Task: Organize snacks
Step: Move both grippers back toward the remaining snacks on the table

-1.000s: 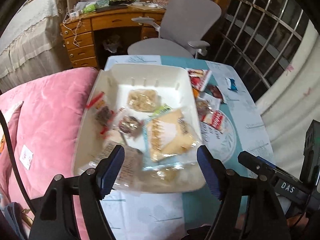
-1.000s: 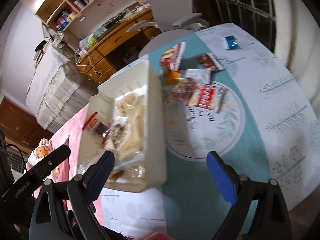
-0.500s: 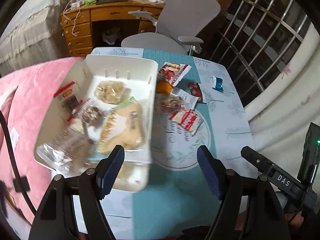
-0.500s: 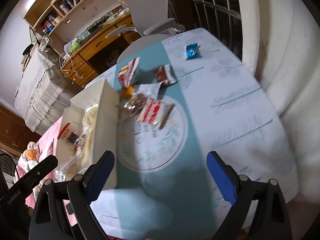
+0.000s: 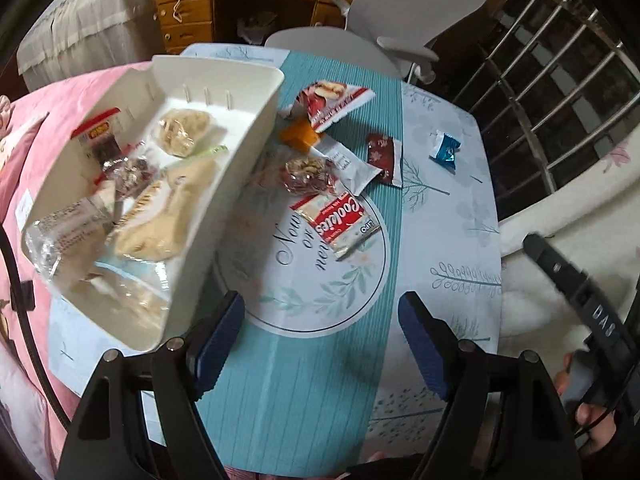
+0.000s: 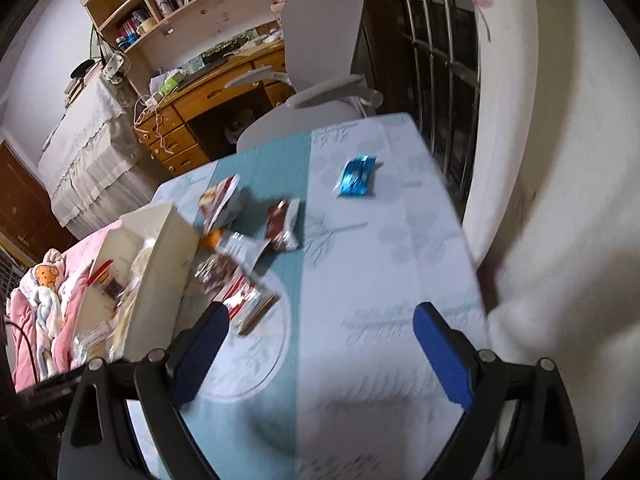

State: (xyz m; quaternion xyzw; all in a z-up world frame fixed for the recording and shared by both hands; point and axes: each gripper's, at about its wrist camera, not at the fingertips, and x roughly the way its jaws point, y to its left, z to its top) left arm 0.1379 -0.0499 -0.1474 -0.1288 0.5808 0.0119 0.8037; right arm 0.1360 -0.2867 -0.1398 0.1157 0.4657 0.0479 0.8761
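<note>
From the left wrist, your left gripper (image 5: 320,336) has just been spreading its jaws, nothing between them; the Cookies packet (image 5: 338,220) lies beside the white bin (image 5: 236,168) on the table. From the right wrist, your right gripper (image 6: 320,344) gapes empty above the tablecloth (image 6: 380,300), blue candy wrapper (image 6: 357,176) well ahead.

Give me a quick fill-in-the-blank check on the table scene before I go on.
1. The white bin holds several ____.
2. The cookies packet lies on the tablecloth's round ____ design.
3. The wrapper lying alone nearest the window bars is ____.
4. The left tool holds ____.

Missing words: snacks; printed; blue; nothing
</note>
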